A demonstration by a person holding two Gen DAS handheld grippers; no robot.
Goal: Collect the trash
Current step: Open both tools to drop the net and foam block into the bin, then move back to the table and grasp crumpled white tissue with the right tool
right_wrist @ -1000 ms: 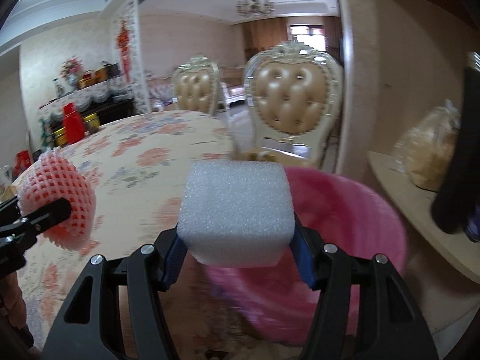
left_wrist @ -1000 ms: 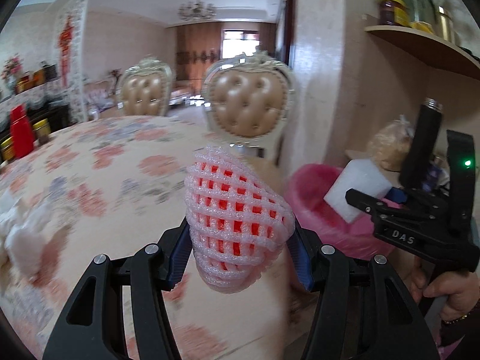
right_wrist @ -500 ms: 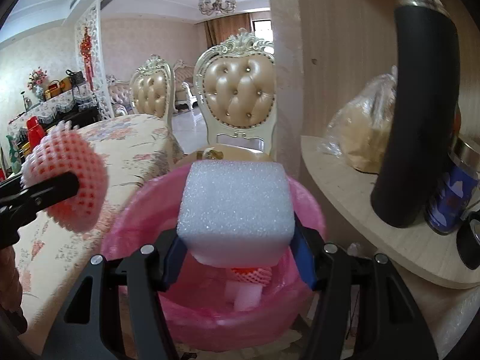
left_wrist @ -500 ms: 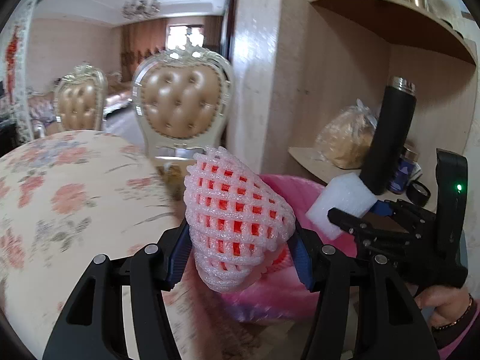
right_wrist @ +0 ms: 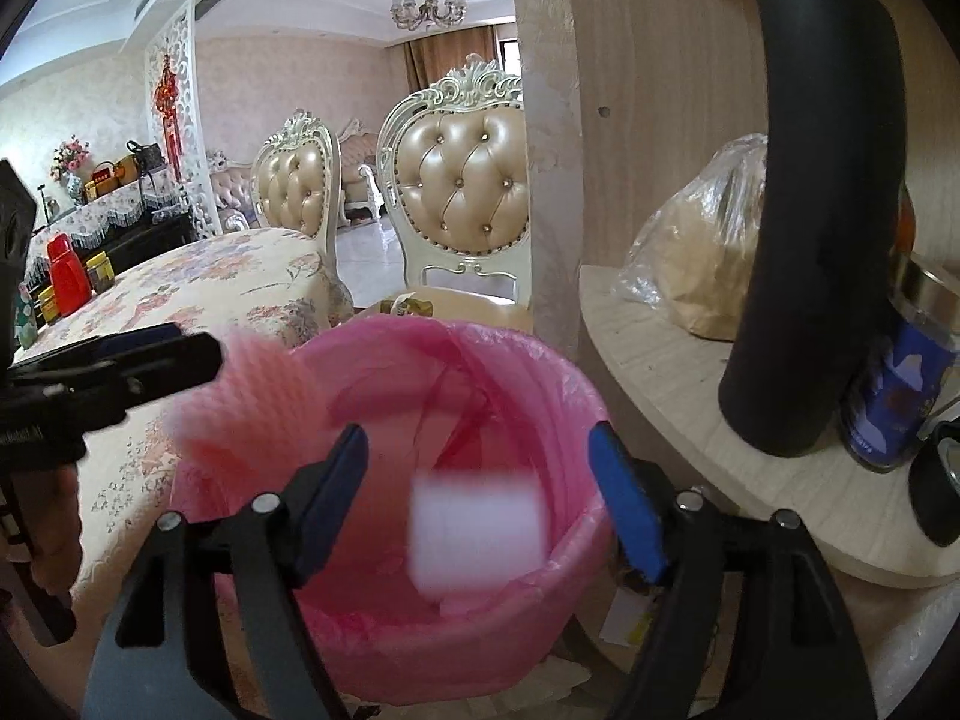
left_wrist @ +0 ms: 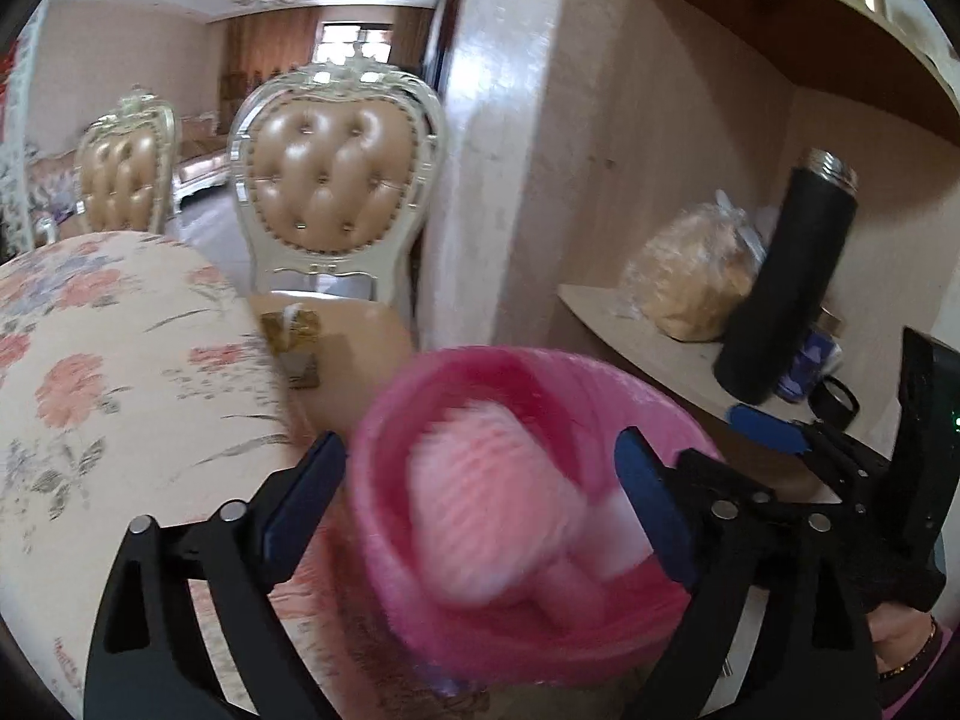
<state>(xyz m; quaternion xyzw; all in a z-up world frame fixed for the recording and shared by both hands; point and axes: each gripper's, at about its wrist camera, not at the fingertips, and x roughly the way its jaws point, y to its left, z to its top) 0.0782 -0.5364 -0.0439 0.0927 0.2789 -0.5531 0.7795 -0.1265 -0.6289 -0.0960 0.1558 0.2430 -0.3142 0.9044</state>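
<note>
- Now both pieces of trash are dropping into the pink-lined bin point(right_wrist: 540, 372): the left gripper point(left_wrist: 480, 492) and the right gripper point(right_wrist: 480, 498) have just been opening, jaws apart, pads clear.
- The pink foam net point(left_wrist: 480, 516) falls between the left jaws; the white foam block point(right_wrist: 477, 534) falls between the right ones.
- Both are motion-smeared, so landing is unconfirmed.
- Whether more trash remains on the floral table point(left_wrist: 120, 372) I cannot tell; most of it is out of frame.

No lettering seems readable anywhere; labels too blurred.
</note>
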